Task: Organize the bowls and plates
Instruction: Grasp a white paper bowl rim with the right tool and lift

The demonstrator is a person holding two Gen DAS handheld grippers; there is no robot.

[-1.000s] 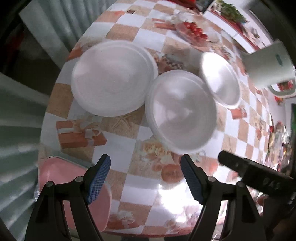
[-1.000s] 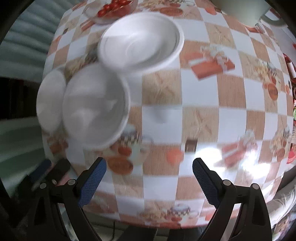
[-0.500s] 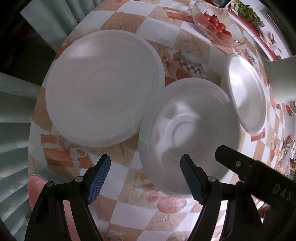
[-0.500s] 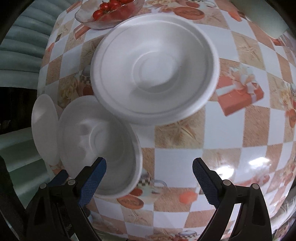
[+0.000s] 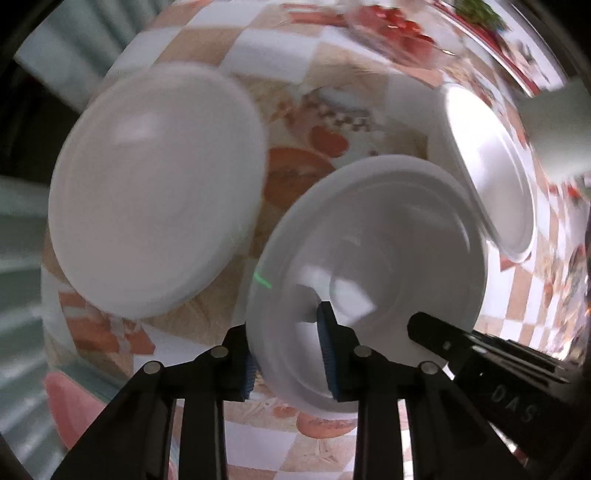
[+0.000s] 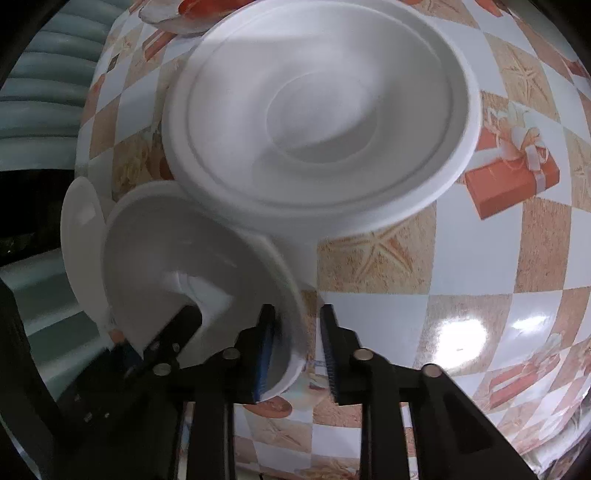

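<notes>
A white bowl (image 5: 388, 258) sits on the checkered tablecloth between two white plates. My left gripper (image 5: 288, 354) is closed around its near-left rim, one finger inside and one outside. My right gripper (image 6: 295, 350) is closed around the same bowl (image 6: 177, 251) at its near-right rim. One white plate (image 5: 155, 192) lies left of the bowl in the left wrist view. The other white plate (image 5: 491, 173) lies beyond it to the right and fills the top of the right wrist view (image 6: 325, 110). The far plate shows as a sliver (image 6: 79, 236) at the left.
A glass dish of tomatoes (image 5: 399, 29) stands at the far side of the table. A white jug (image 5: 554, 129) stands at the right. A pink chair seat (image 5: 70, 410) sits beyond the table's near-left edge.
Both grippers moved in on the middle bowl and went from wide open to closed on its rim, one on each side.
</notes>
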